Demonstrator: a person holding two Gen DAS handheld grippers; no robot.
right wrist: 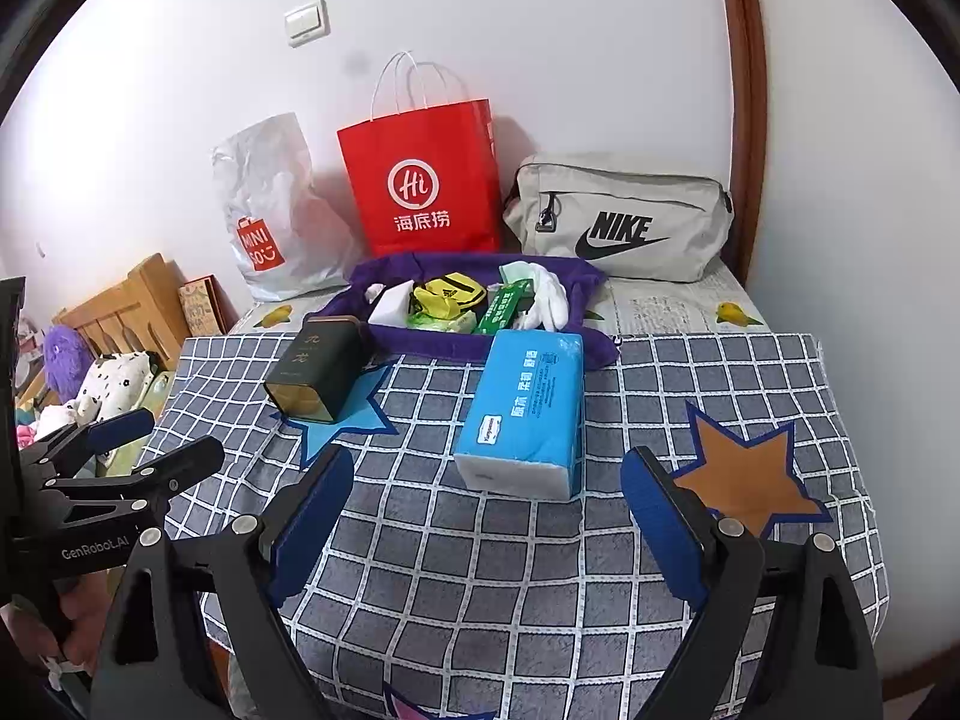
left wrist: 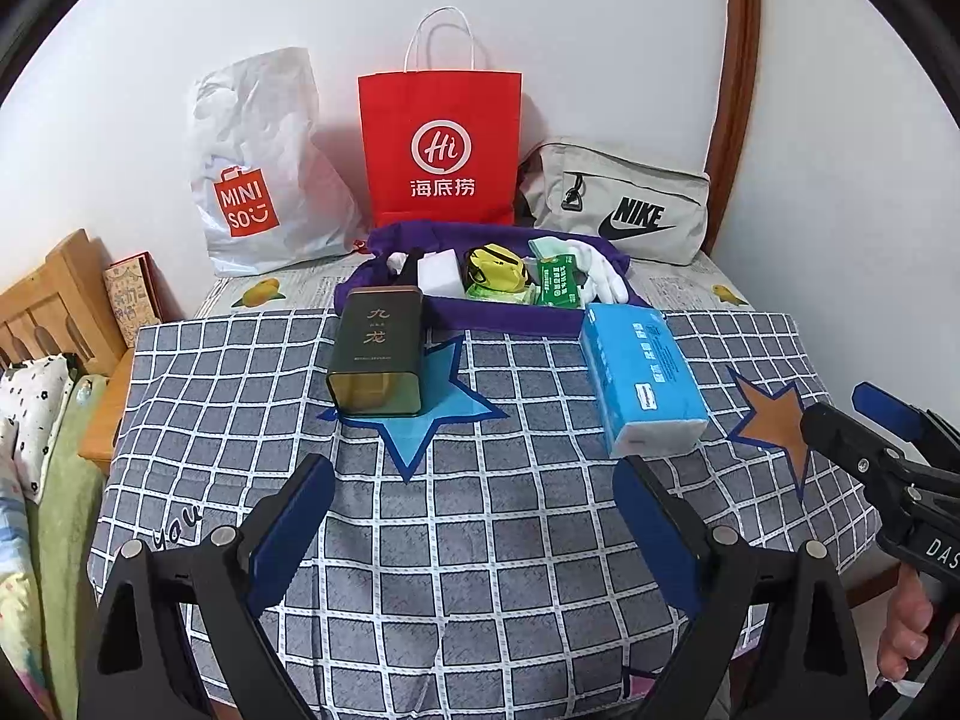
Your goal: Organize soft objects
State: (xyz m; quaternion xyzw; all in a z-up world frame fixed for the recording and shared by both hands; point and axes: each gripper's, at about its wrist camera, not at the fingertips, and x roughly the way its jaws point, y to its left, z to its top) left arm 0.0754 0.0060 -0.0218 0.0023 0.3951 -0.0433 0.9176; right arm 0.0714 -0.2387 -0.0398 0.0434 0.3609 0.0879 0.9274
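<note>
A purple fabric tray [left wrist: 480, 315] with soft, rolled-up sides sits at the far half of the worktop [left wrist: 480, 540], which is draped in a grey cloth with a white grid and star patches. Inside the tray lie a white rectangular foam block [left wrist: 441, 276], a crumpled yellow-and-black pouch [left wrist: 495, 267], a green printed packet [left wrist: 558, 288] and a limp white cotton glove [left wrist: 603, 276]; a pale green wrapper shows under the pouch. Just in front of the tray's right corner lies a soft blue plastic-wrapped pack of tissues [right wrist: 525, 414], lengthwise, its white end facing the cameras. At the tray's left corner a dark green rectangular tin with gold characters [left wrist: 378, 354] lies on its side over a blue star patch.

Against the white wall stand three bags in a row: a crinkled white plastic carrier with an orange logo [left wrist: 258, 168], a stiff red paper bag with white cord handles [left wrist: 441, 150], and a beige canvas pouch with a black logo and a zip [right wrist: 624, 219].

The left tongs [left wrist: 474, 516] stand wide apart over bare cloth, gripping nothing. The right tongs [right wrist: 489, 516] also stand wide, empty, with the tissue pack just beyond their blue-padded tips. A hand [left wrist: 909, 630] grips the right tool's handle at the left view's edge.
</note>
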